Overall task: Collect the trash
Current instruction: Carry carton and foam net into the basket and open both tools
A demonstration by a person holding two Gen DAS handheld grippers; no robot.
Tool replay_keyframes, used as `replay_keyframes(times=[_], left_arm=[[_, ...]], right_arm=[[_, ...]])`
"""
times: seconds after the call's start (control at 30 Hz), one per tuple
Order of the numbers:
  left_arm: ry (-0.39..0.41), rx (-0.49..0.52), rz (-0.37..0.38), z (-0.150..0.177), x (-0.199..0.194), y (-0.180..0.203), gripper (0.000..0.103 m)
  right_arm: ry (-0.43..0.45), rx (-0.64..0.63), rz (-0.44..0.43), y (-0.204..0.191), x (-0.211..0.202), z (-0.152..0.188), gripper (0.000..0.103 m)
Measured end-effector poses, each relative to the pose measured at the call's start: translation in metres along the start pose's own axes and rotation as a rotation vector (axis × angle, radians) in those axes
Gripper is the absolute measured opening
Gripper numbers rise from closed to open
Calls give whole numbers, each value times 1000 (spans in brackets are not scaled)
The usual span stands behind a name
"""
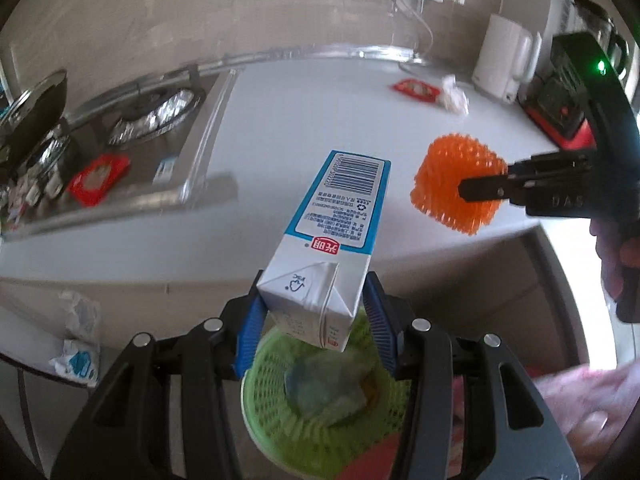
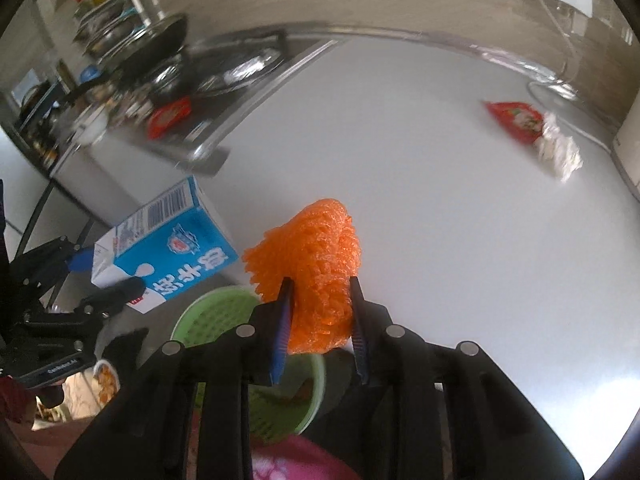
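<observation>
Over the green basket (image 1: 320, 412), the left gripper (image 1: 316, 316) pinched the milk carton (image 1: 324, 248), jaws tight on its end. Just beside, the right gripper (image 2: 320, 320) clamped the orange mesh (image 2: 316, 268). Best play, I'd say: centre each above the rim, then release one at a time.

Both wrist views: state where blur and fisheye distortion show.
Left wrist view: milk carton sharp, green basket beneath soft, counter edge bowed. Right wrist view: red wrapper and stove smeared, orange foam net fairly crisp.
</observation>
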State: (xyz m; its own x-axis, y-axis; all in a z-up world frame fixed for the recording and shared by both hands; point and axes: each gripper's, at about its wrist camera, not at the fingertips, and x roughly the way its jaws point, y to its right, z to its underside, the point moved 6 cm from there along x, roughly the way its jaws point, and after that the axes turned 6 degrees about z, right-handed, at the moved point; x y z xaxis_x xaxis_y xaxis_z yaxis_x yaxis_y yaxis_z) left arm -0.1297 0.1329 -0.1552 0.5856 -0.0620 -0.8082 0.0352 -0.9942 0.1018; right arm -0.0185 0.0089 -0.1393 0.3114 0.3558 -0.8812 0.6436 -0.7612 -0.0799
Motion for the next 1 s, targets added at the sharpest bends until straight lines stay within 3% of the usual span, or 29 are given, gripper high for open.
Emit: replay_keyframes(times=[0.37,0.47,0.5,0.53,0.7,1.0], left_arm=[[-139,13,23,80,0,9,47],[-187,7,24,89,8,8,61],[-189,3,14,91,8,8,69],[-186,-1,6,91,8,7,72],[-172,-25,-23,86,3,0,78],[-62,-169,-111,46,-16,-45,85]], right_arm=[[-47,-61,-43,-38,-3,25,27],[-51,-65,-50,-39,-4,27,28],[-52,-68,-53,-40,-4,27,28],[-54,-73,-57,-41,-4,28,28],[-68,-107,-95,-53,-3,32,29],[-158,-259,-209,-94,14,62,35]])
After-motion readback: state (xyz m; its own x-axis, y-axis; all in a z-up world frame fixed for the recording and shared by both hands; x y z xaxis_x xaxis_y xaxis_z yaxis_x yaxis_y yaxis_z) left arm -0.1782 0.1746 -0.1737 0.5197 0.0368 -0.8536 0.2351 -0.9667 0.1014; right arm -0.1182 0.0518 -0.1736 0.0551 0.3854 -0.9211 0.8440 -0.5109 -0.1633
